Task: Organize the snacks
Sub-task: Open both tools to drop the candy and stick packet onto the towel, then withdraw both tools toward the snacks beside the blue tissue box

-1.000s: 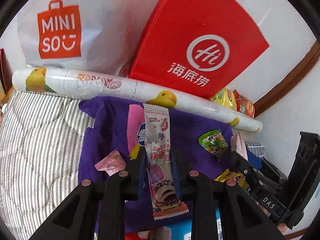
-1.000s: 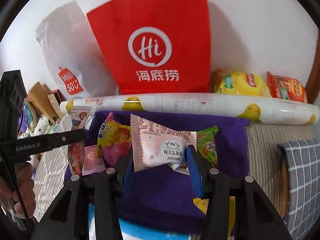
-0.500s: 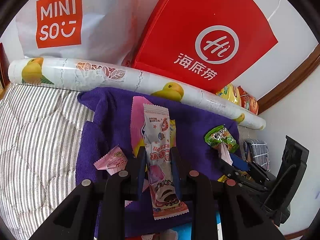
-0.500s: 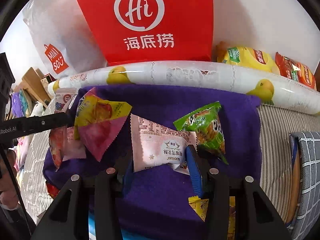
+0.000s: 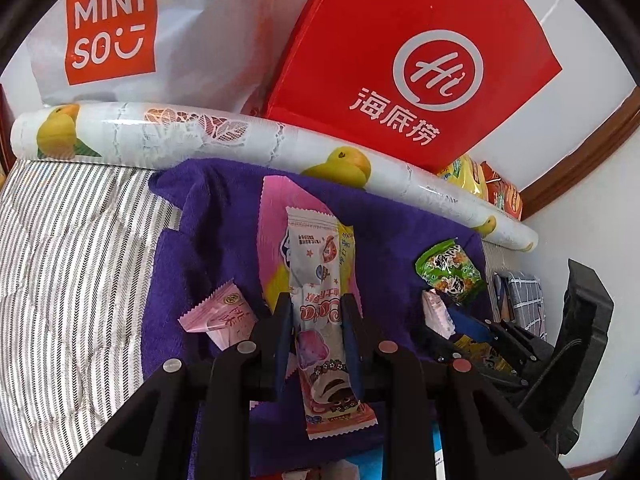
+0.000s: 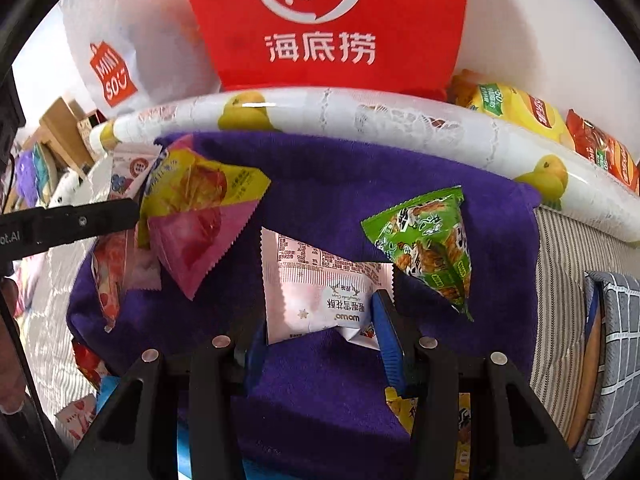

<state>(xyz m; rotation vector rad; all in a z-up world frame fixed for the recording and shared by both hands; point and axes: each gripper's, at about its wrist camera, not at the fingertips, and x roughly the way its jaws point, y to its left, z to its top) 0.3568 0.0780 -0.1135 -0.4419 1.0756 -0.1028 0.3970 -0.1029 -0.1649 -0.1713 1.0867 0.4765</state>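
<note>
My left gripper (image 5: 316, 316) is shut on a long white and pink snack bar (image 5: 318, 304), held upright over a purple towel (image 5: 208, 216). Behind the bar a pink and yellow packet (image 5: 272, 220) lies on the towel, with a small pink packet (image 5: 220, 314) to its left and a green packet (image 5: 448, 270) to the right. My right gripper (image 6: 320, 320) is shut on a pale pink square packet (image 6: 316, 292), low above the same towel (image 6: 332, 184). The pink and yellow packet (image 6: 196, 208) lies to its left, the green packet (image 6: 428, 240) to its right.
A rolled white mat with yellow fruit prints (image 5: 200, 136) borders the towel's far side. Behind it stand a red paper bag (image 5: 416, 68) and a white Miniso bag (image 5: 112, 28). Yellow and red chip bags (image 6: 540, 116) lie far right. Striped bedding (image 5: 68, 248) spreads to the left.
My right gripper has sunk toward the towel with its packet and tilted downward, so the snacks look larger. My left gripper has barely moved.
</note>
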